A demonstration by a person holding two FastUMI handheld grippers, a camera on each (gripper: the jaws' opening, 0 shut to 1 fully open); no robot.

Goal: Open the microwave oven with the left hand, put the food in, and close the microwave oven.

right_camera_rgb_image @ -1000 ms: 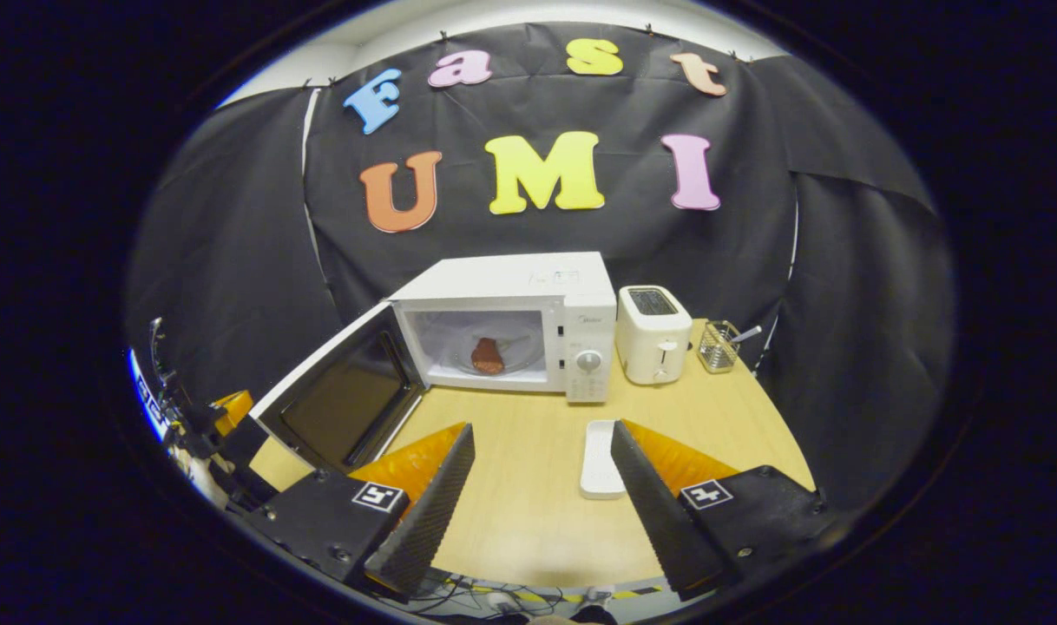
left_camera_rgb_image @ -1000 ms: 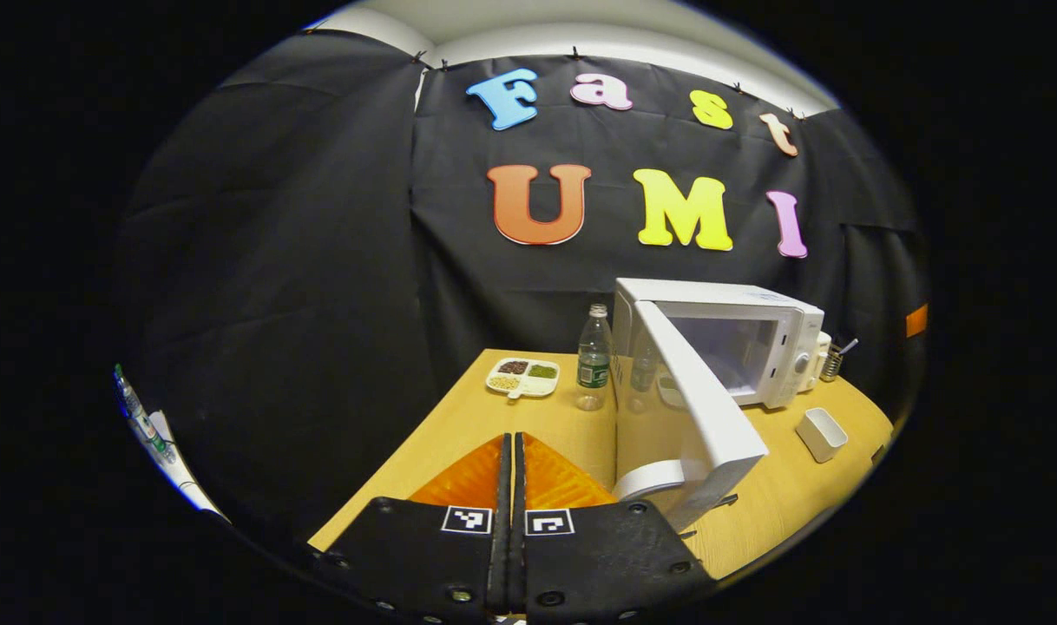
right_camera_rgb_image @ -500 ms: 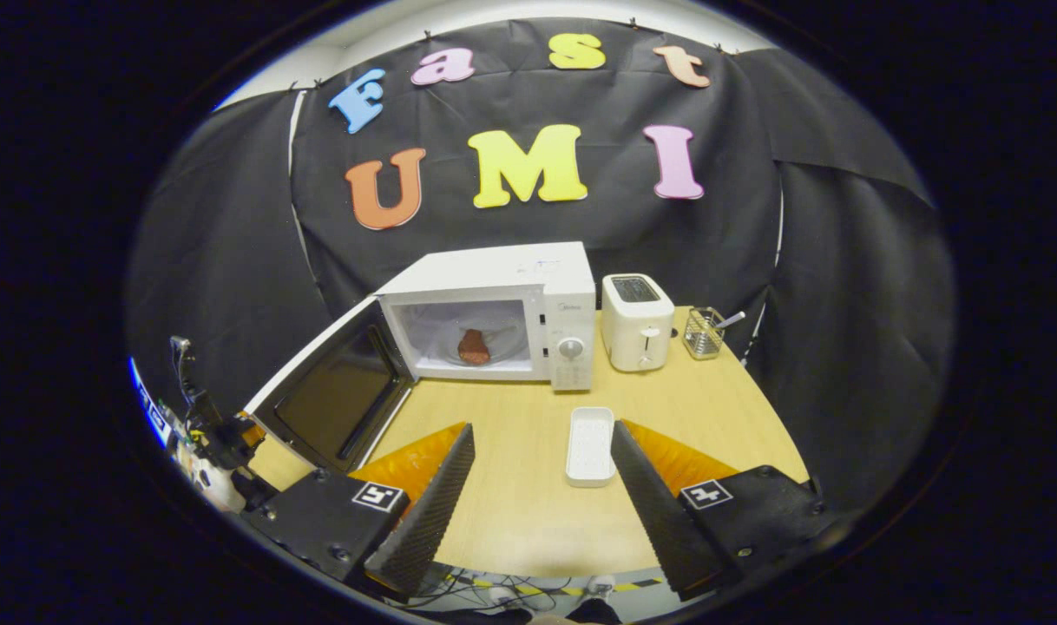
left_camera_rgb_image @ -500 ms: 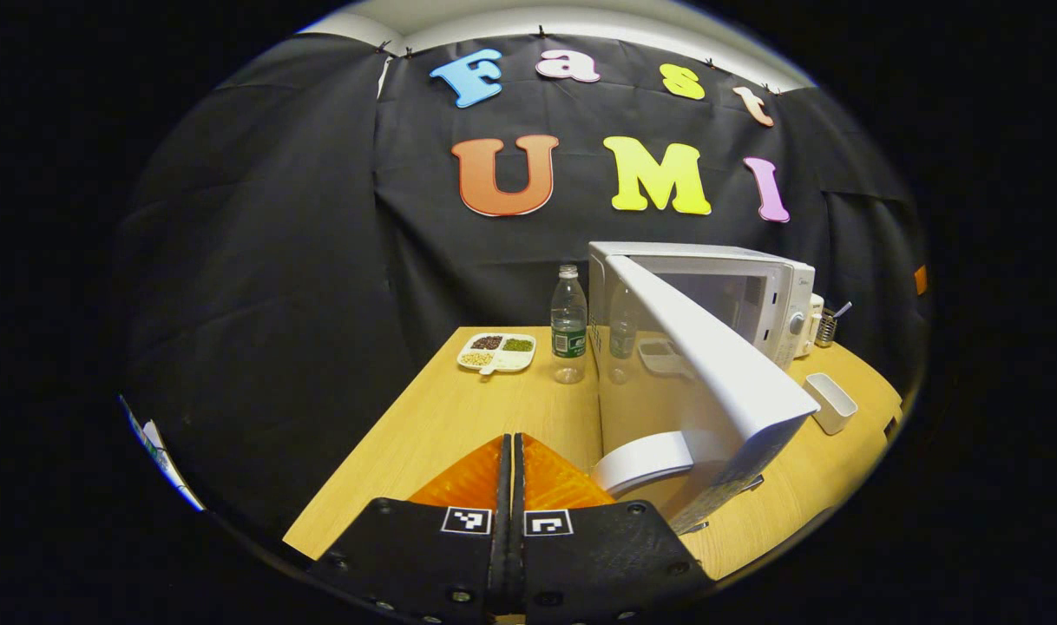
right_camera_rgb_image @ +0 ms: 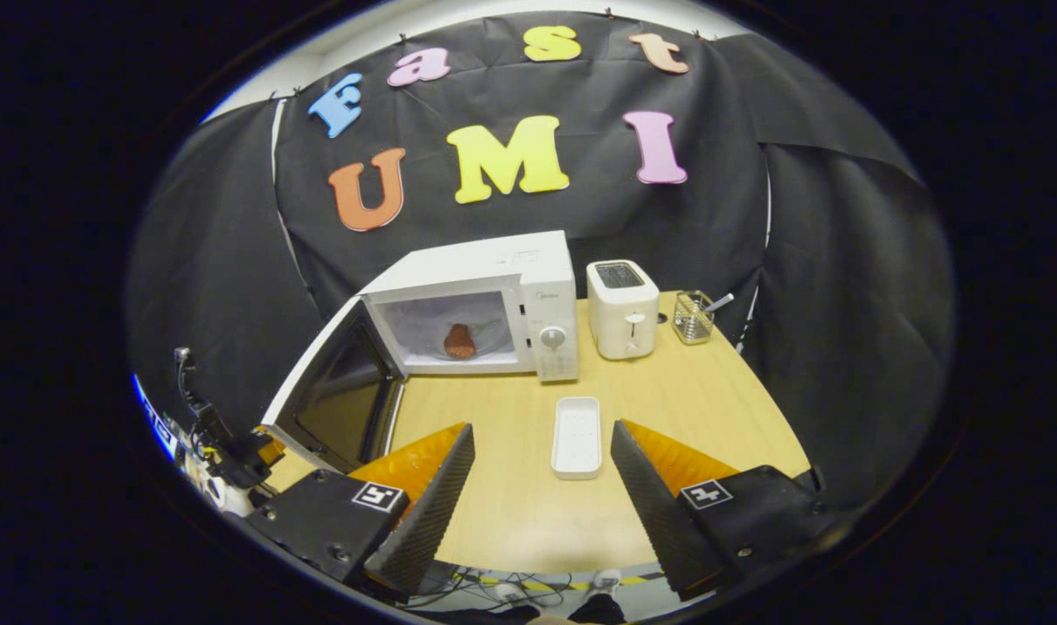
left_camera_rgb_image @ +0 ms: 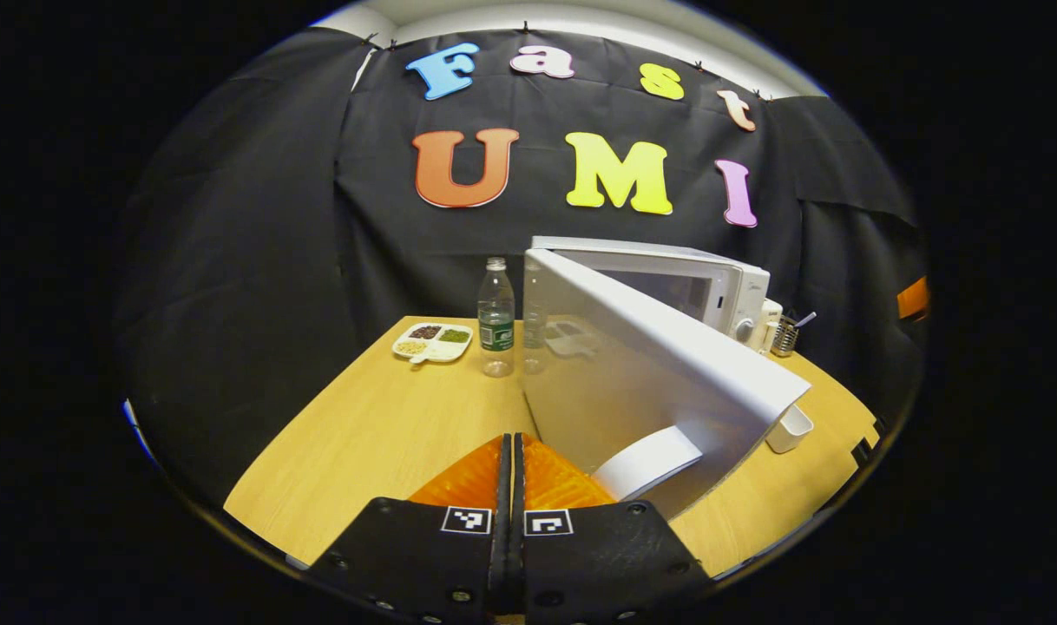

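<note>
Inside the microwave on the worktop the food sits; its stiff, light, hinged door we'd push near the free edge with our closed left gripper; right gripper gapes empty.

Hidden behind the swung door

In the left gripper view the door covers the microwave cavity and half the small white tray — the caddy contents are perhaps utensils, too small to tell.
</note>
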